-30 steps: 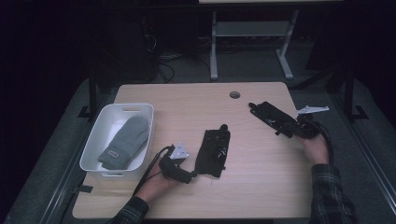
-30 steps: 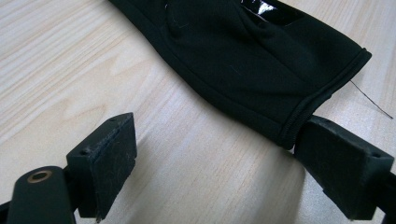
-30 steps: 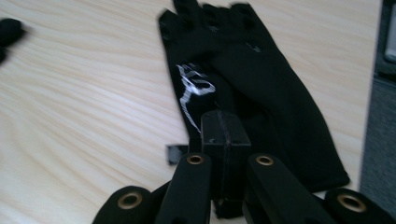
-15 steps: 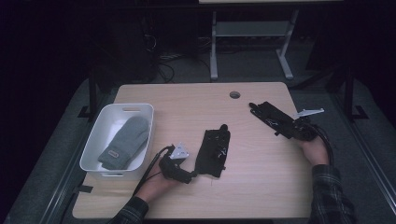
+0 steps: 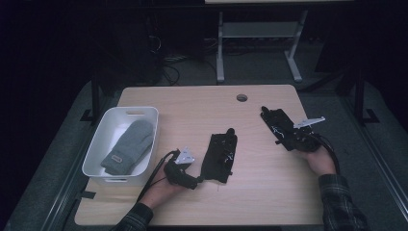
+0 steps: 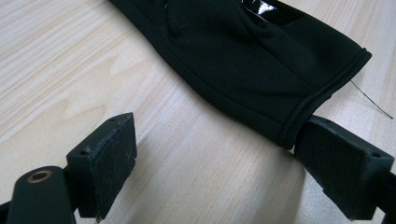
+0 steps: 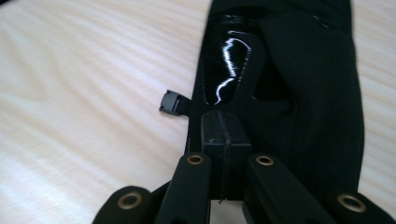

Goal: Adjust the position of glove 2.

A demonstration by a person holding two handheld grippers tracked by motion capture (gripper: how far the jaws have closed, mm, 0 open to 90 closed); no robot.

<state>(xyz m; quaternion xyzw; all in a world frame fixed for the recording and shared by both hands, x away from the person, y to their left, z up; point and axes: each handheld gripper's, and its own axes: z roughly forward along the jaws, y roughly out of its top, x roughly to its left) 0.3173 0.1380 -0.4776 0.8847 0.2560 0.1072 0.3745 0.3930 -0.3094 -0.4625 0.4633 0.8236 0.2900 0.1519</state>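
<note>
Two black gloves lie on the wooden table (image 5: 192, 103). The middle glove (image 5: 220, 156) lies flat, and my left gripper (image 5: 198, 182) stands open at its near left corner. In the left gripper view the glove's cuff (image 6: 299, 112) touches the right pad (image 6: 343, 163), while the left pad (image 6: 109, 158) rests on bare wood. The other black glove (image 5: 278, 126) lies at the right. My right gripper (image 5: 290, 136) is shut on its near end. In the right gripper view the closed pads (image 7: 223, 140) sit over the glove (image 7: 317, 93), which has a shiny patch.
A white bin (image 5: 107, 130) stands at the table's left and holds a grey mitten (image 5: 127, 147). A round cable hole (image 5: 241, 97) is near the far edge. A small black clip (image 7: 170, 102) sticks out from the right glove's side. Dark floor and a stand lie beyond.
My right hand and gripper have shifted a little to the left and toward the near edge, still on the glove. The left gripper and the middle glove have not moved.
</note>
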